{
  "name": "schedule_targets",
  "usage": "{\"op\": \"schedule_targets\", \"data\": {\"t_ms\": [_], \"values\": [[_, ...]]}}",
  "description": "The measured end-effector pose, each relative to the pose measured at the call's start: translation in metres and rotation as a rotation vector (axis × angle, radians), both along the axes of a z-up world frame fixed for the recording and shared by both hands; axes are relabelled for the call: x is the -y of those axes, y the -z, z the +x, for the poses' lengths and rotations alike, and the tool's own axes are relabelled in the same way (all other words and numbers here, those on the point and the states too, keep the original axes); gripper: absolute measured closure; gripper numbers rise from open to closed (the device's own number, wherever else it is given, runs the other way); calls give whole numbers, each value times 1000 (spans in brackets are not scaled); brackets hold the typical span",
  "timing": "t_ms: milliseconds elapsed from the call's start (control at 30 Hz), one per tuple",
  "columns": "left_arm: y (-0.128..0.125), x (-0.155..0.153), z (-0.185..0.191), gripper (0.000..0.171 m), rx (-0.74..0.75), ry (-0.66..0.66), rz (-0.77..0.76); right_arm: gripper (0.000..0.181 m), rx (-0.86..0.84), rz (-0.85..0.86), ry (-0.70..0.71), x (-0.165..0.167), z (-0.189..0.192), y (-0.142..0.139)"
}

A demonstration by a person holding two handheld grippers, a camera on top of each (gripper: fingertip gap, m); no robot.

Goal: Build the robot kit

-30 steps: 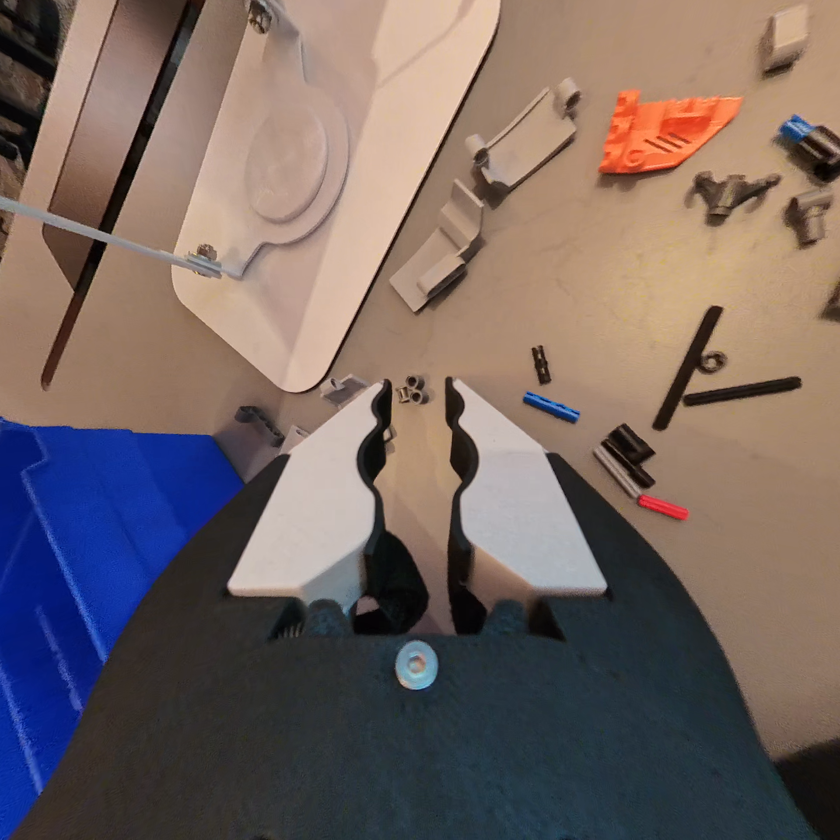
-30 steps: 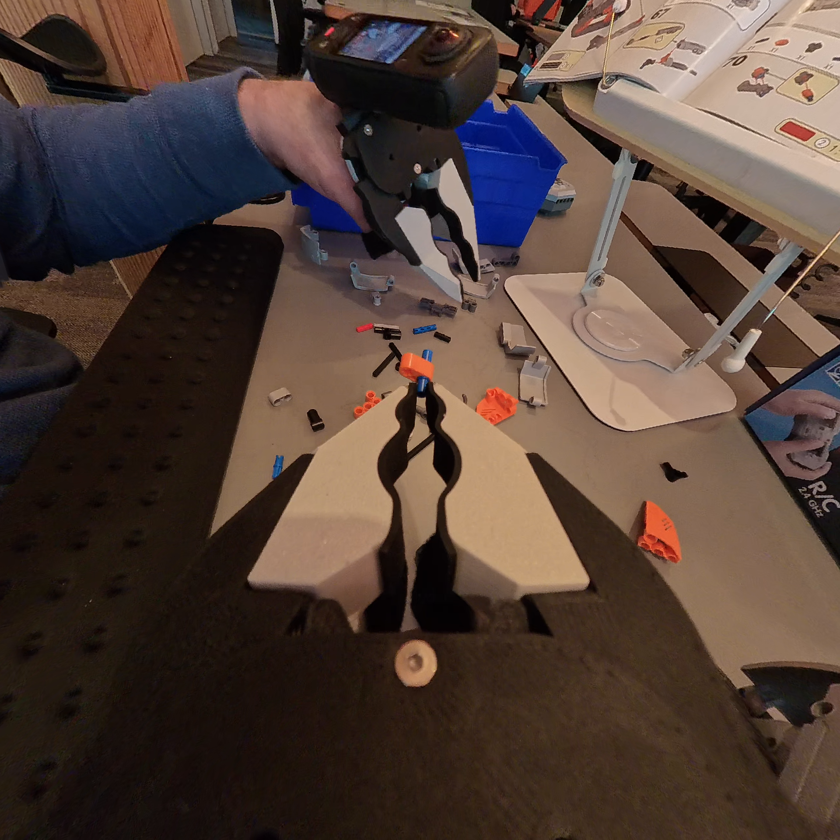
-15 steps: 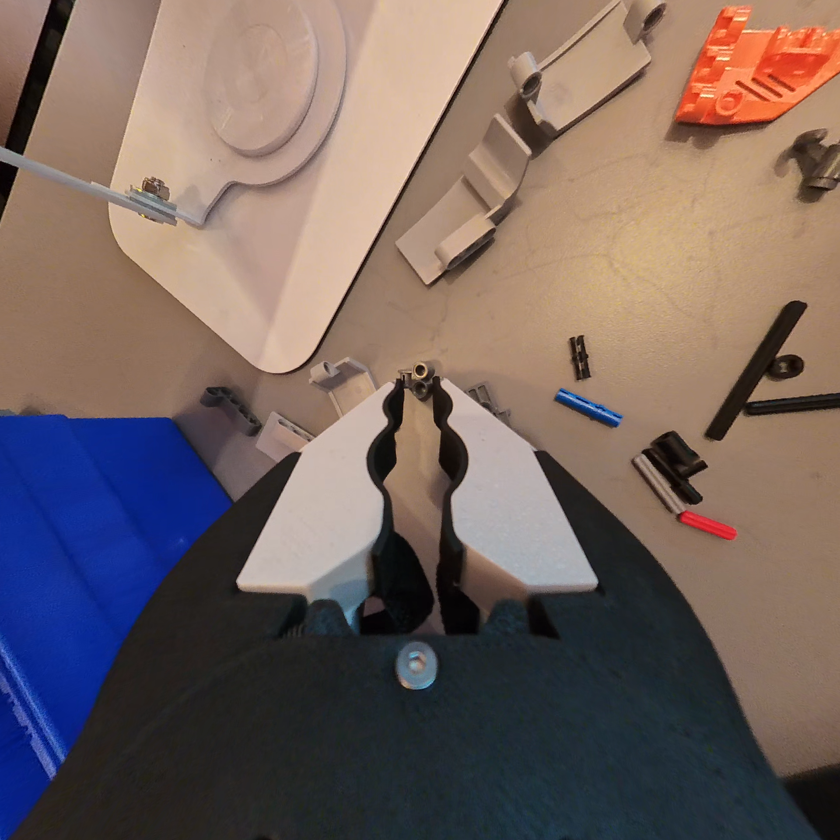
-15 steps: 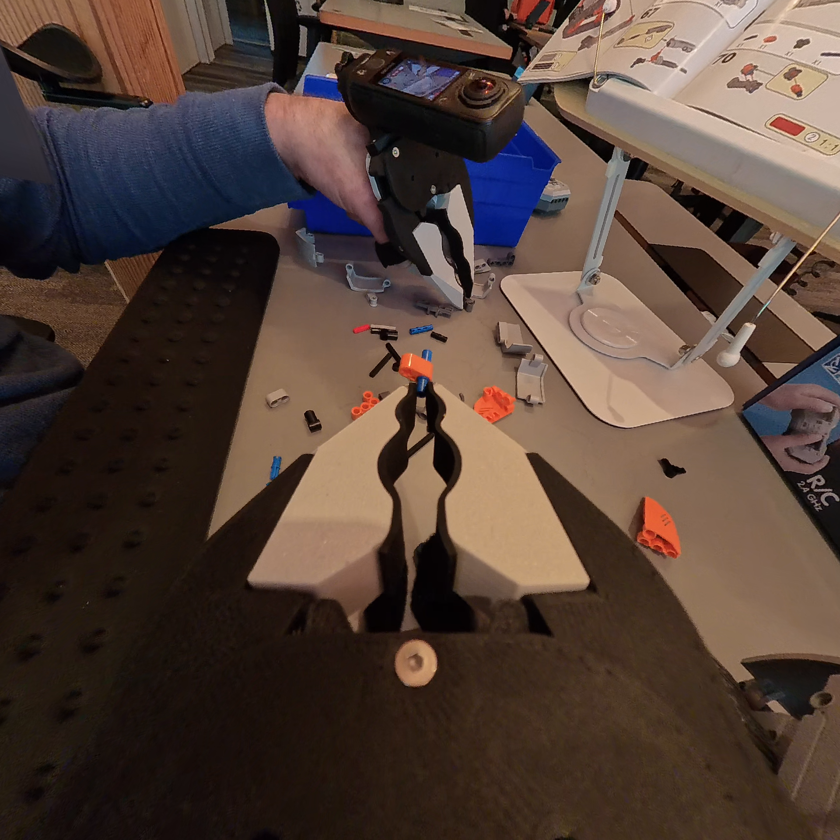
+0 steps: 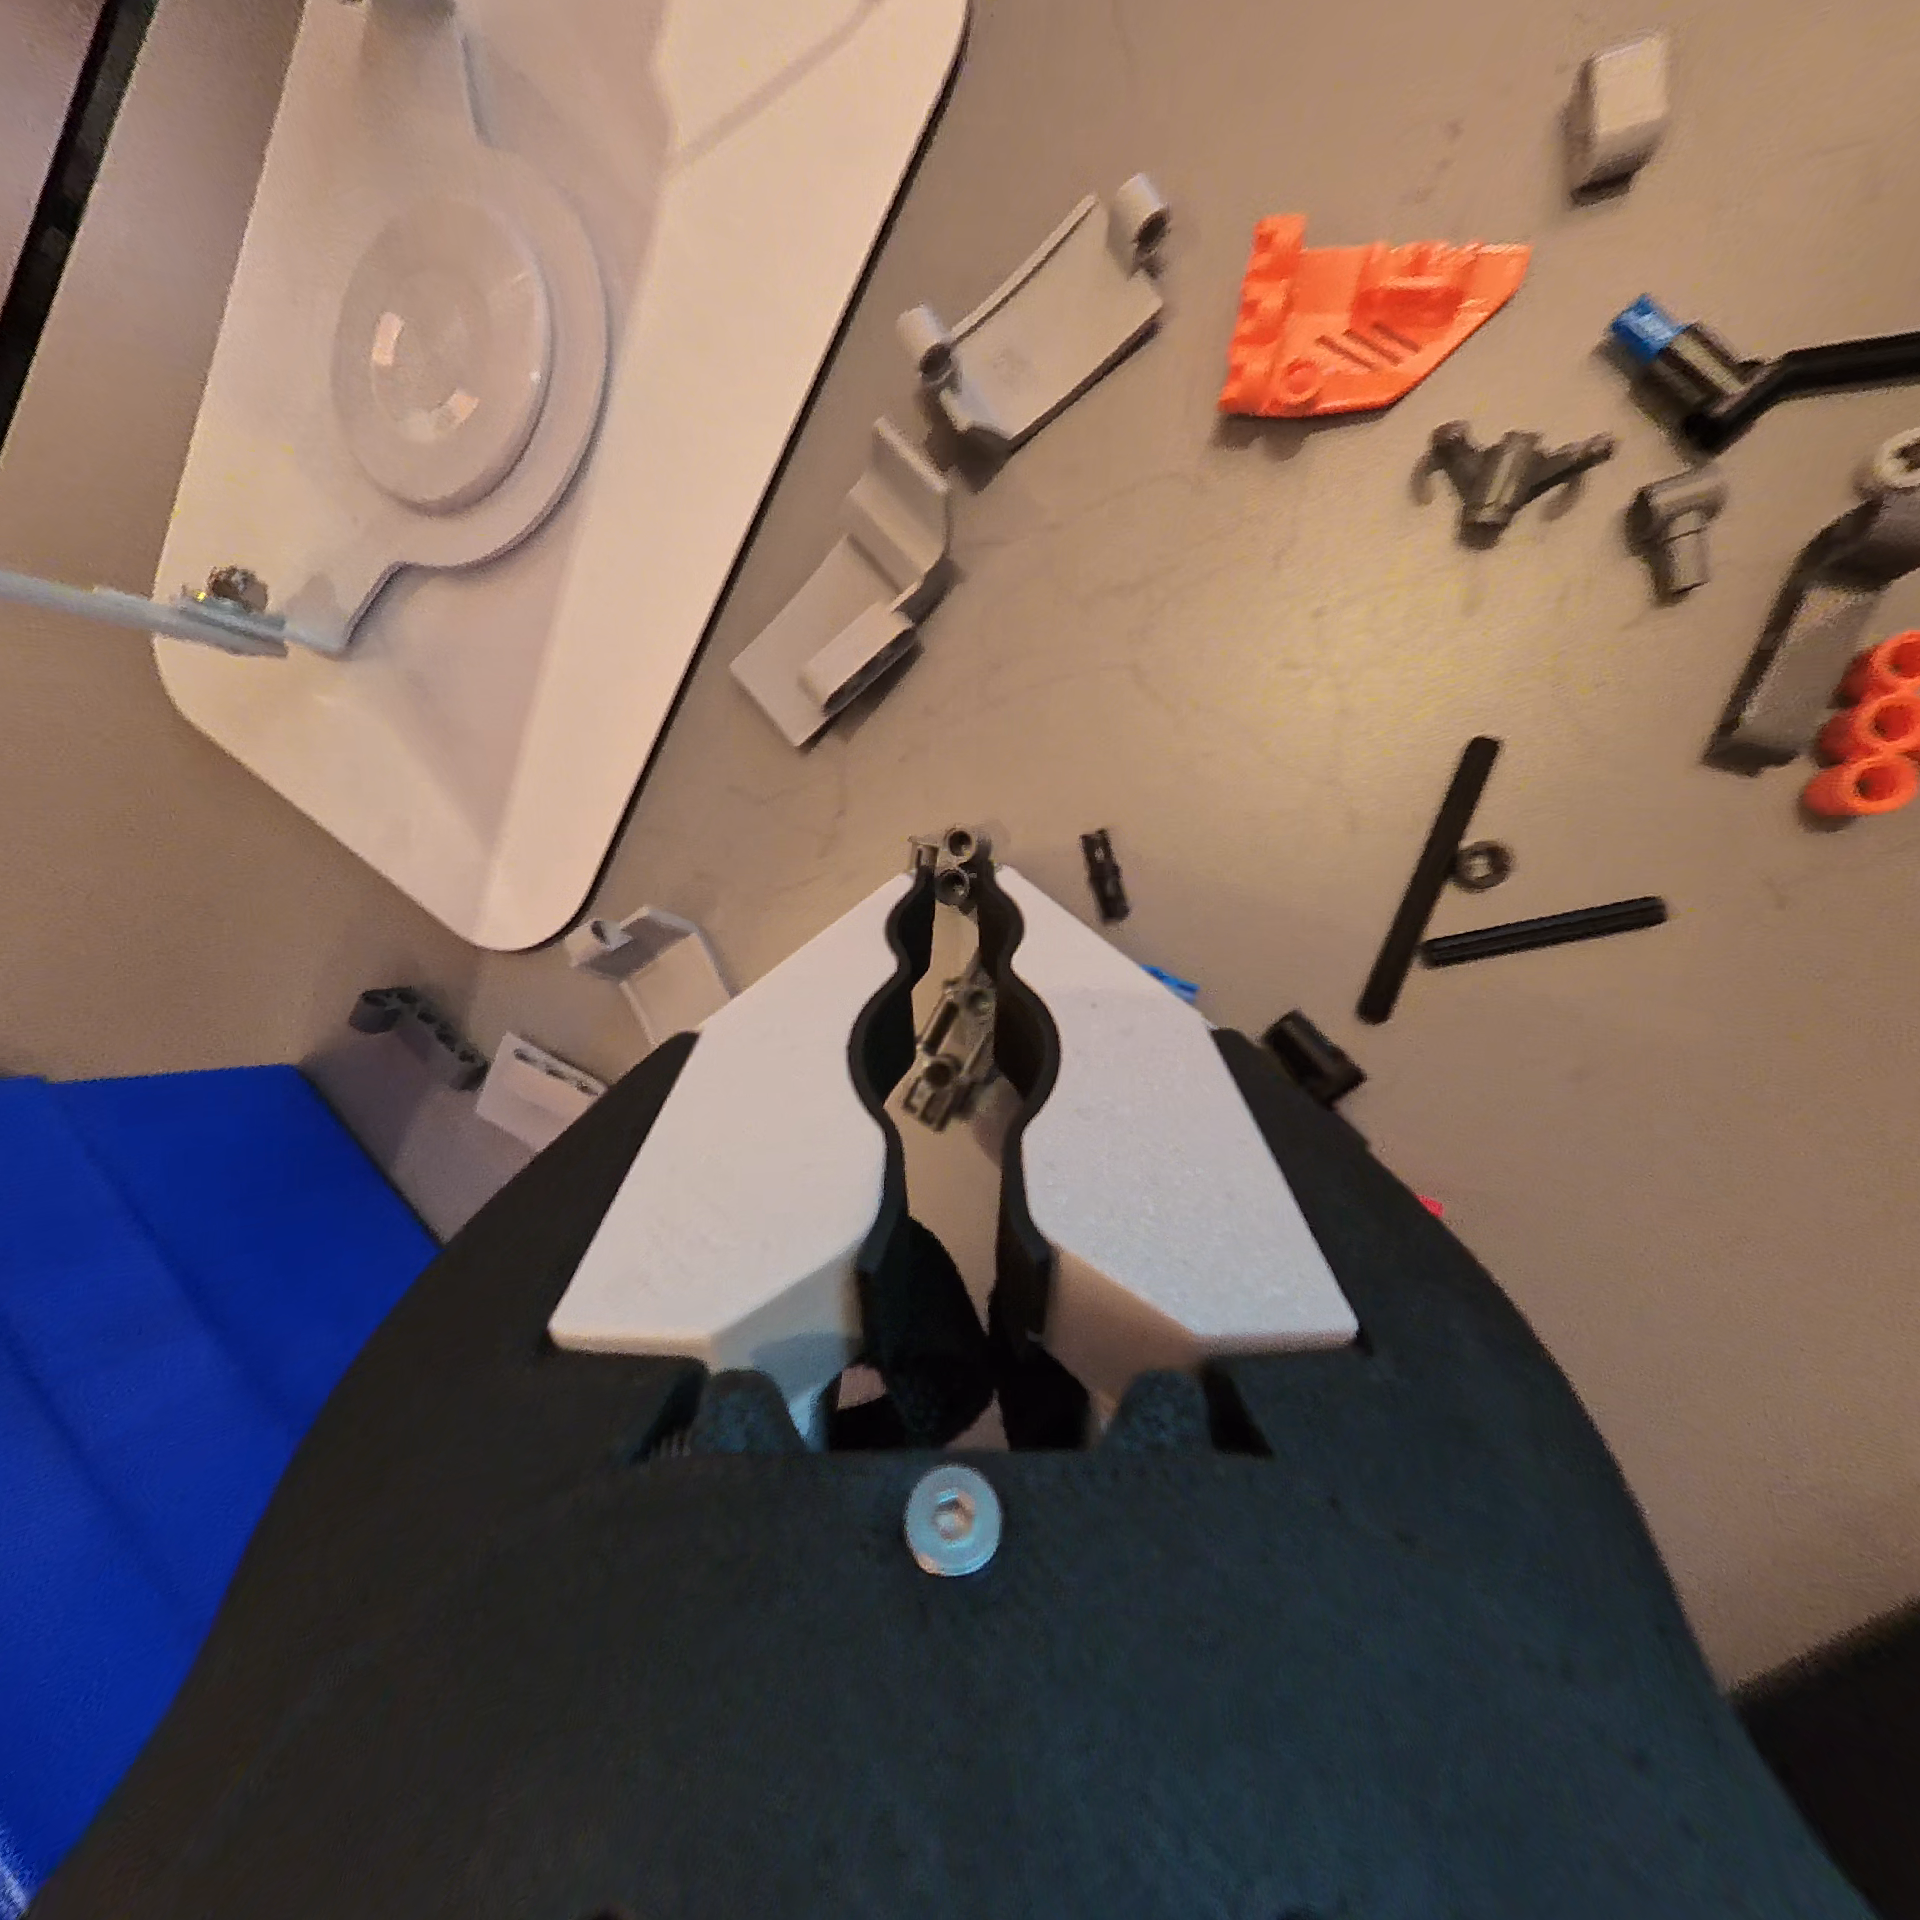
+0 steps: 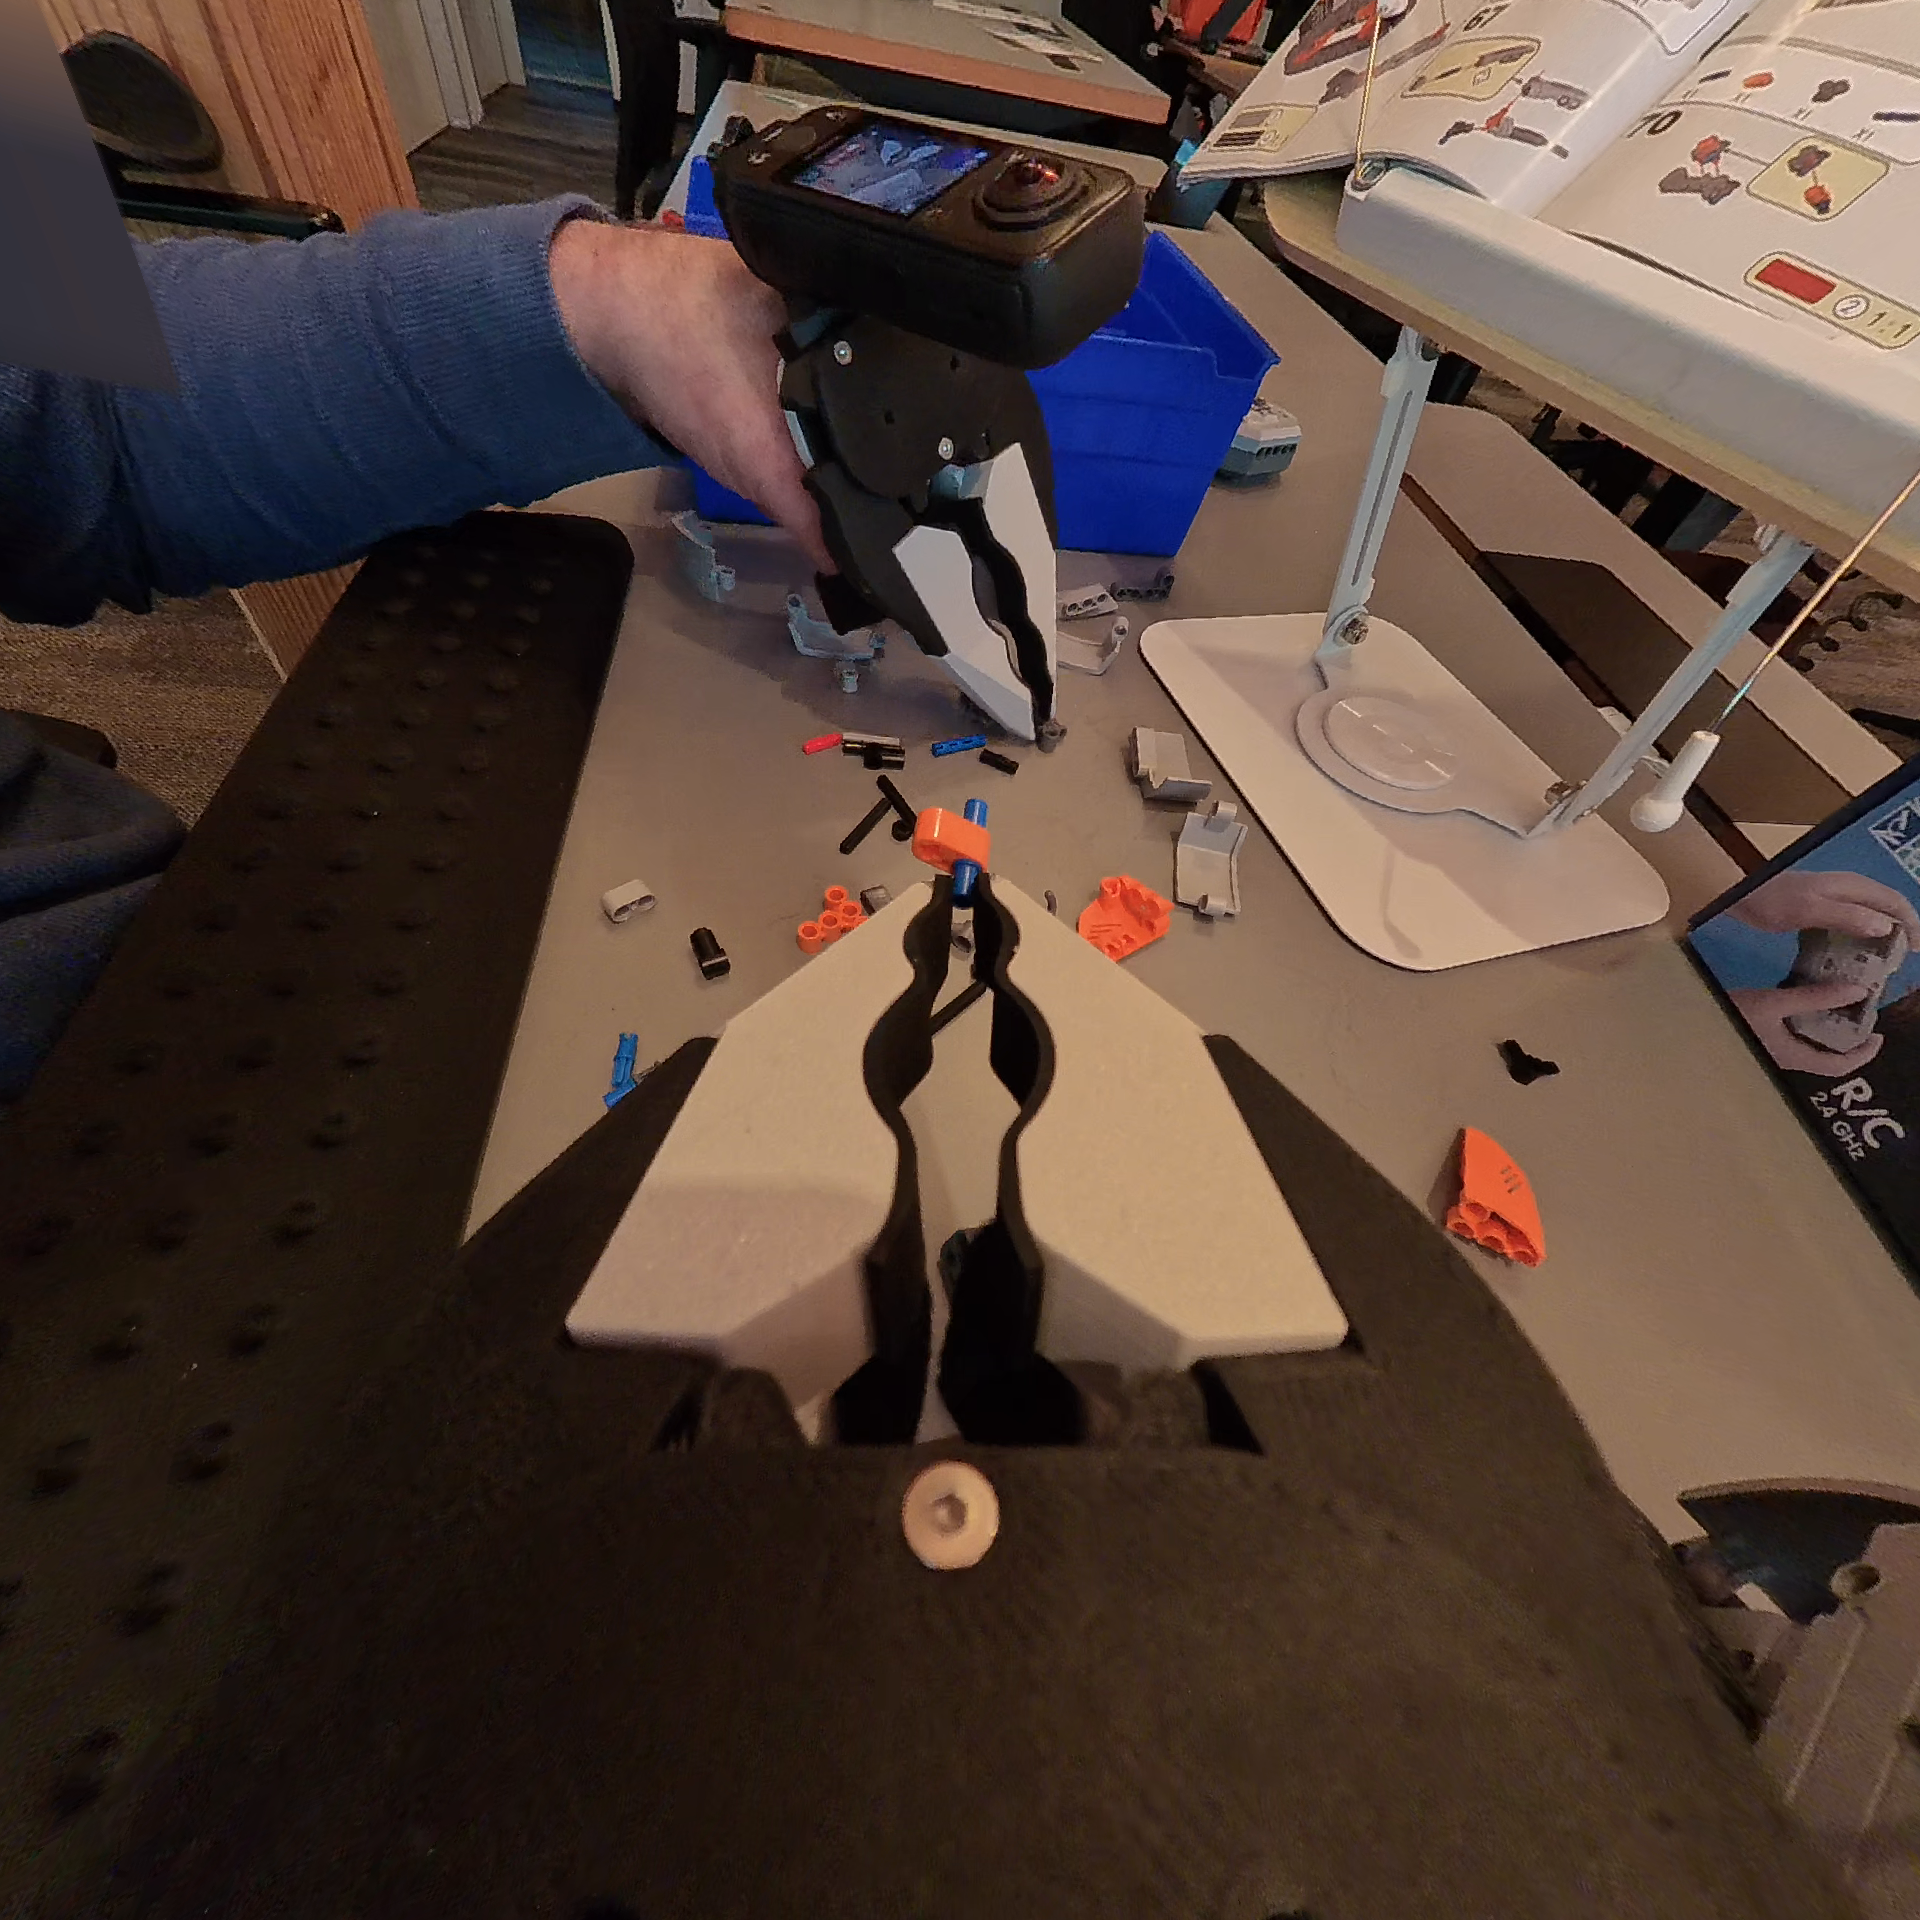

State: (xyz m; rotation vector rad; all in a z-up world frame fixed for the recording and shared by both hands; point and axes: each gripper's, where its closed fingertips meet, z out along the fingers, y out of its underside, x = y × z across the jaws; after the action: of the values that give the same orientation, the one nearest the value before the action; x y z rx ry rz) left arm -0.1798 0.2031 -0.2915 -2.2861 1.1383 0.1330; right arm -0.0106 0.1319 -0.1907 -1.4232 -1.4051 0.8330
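**Both tongs pinching small plastic parts over a scattered worktop**

The grey worktop (image 6: 1351, 1091) carries a white stand base (image 5: 436, 436), a blue bin (image 6: 1132, 416) and loose building pieces. The left tongs (image 5: 956, 883) are closed narrowly on a small grey connector (image 5: 958, 868), low at the worktop. The right tongs (image 6: 961, 899) grip a blue pin (image 6: 966, 868) carrying an orange piece (image 6: 945, 836). Both parts look light, stiff and slick, best taken across flat sides.

Dim warm indoor light, soft shadows, motion blur, wide-angle bending at edges.
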Motion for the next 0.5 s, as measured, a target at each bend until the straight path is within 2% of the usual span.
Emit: {"op": "schedule_targets", "data": {"t_ms": [200, 267, 367, 500], "values": [[0, 15, 36, 165, 92, 83, -34, 180, 1, -1, 1, 0, 0, 0], [-3, 19, 45, 154, 136, 105, -46, 180, 0, 0, 2, 0, 1, 0], [-14, 18, 43, 151, 196, 113, -42, 180, -2, 2, 4, -1, 1, -1], [-22, 13, 29, 146, 189, 107, -12, 180, -4, 4, 4, 0, 2, -2]]}}
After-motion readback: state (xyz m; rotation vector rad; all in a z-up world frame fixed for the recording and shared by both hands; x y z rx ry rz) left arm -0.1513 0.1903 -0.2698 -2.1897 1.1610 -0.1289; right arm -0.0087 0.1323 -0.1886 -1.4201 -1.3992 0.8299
